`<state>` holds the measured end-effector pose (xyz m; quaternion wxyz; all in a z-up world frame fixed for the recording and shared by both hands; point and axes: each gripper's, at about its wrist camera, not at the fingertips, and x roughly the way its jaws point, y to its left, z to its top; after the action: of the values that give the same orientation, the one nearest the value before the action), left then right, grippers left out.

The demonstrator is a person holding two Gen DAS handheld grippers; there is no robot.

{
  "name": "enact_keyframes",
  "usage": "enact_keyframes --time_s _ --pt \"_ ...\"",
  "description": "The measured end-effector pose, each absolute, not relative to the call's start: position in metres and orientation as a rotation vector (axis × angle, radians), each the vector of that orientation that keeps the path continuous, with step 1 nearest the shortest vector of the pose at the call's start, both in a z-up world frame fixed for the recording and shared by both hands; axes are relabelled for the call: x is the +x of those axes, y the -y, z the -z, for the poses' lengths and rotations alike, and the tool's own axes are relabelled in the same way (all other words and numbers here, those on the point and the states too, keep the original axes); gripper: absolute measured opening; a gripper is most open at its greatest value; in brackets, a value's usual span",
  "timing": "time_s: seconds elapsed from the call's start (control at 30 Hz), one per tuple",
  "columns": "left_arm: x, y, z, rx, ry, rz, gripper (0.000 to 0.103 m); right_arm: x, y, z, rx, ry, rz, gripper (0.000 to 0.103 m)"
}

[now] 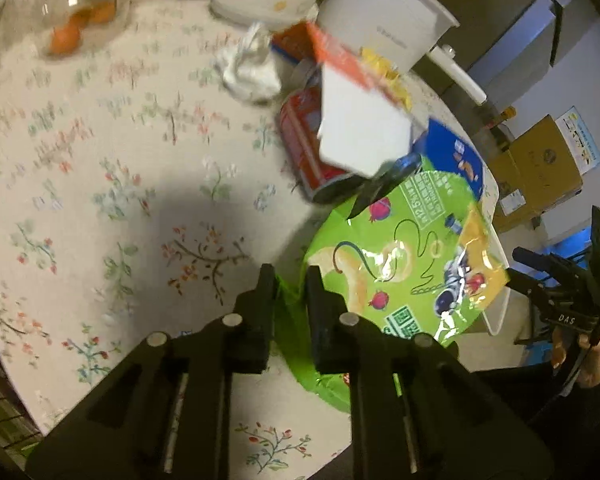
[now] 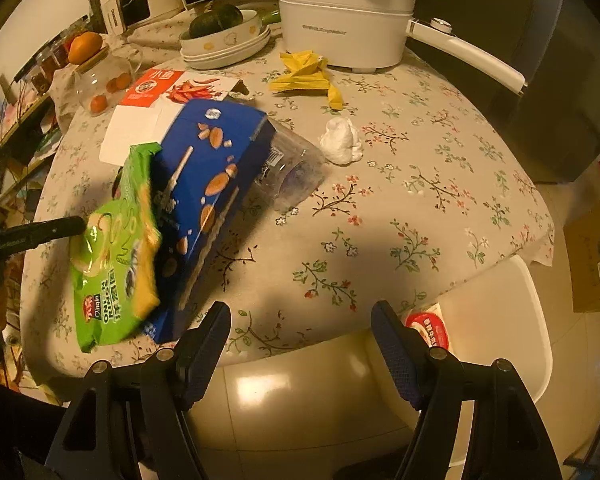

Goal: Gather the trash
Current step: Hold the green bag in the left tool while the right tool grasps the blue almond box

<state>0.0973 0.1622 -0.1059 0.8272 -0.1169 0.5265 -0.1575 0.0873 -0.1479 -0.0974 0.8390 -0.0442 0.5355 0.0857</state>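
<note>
Here, my left gripper (image 1: 290,286) pinches the green snack bag (image 1: 404,264) at the table's (image 2: 420,184) edge.
One bag, reading "Oriqin" and "ONION RINGS", leans on one blue box (image 2: 216,184); my right gripper (image 2: 300,320) gapes, holding nothing.

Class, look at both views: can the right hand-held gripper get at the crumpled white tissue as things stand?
Probably yes. The right hand-held gripper is open and empty, and only bare tablecloth lies between it and the crumpled white tissue.
</note>
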Motion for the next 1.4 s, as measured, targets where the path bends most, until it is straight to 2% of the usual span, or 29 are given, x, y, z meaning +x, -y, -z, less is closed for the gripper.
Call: enact_keyframes --time_s 0.53,0.97,1.13,1.27,1.33,1.4 --pt "0.059 -0.193 -0.002 -0.314 -0.711 0.250 0.013 0.111 0.139 0.112 0.113 -1.163 -0.300 0.074" --pt "0.061 -0.208 0.011 -0.335 -0.735 0.148 0.013 0.143 0.116 0.141 0.338 -1.189 -0.406 0.072" --pt "0.061 -0.211 0.013 -0.353 -0.735 0.129 0.013 0.145 0.110 0.138 0.409 -1.179 -0.497 0.047" --pt "0.061 -0.212 0.011 -0.367 -0.724 0.125 0.013 0.140 0.104 0.118 0.369 -1.125 -0.537 0.036" --pt "0.060 -0.210 0.010 -0.368 -0.721 0.130 0.013 0.135 0.102 0.107 0.352 -1.093 -0.566 0.027" --pt "0.061 -0.207 0.009 -0.366 -0.720 0.135 0.013 0.129 0.102 0.093 0.315 -1.059 -0.568 0.025"
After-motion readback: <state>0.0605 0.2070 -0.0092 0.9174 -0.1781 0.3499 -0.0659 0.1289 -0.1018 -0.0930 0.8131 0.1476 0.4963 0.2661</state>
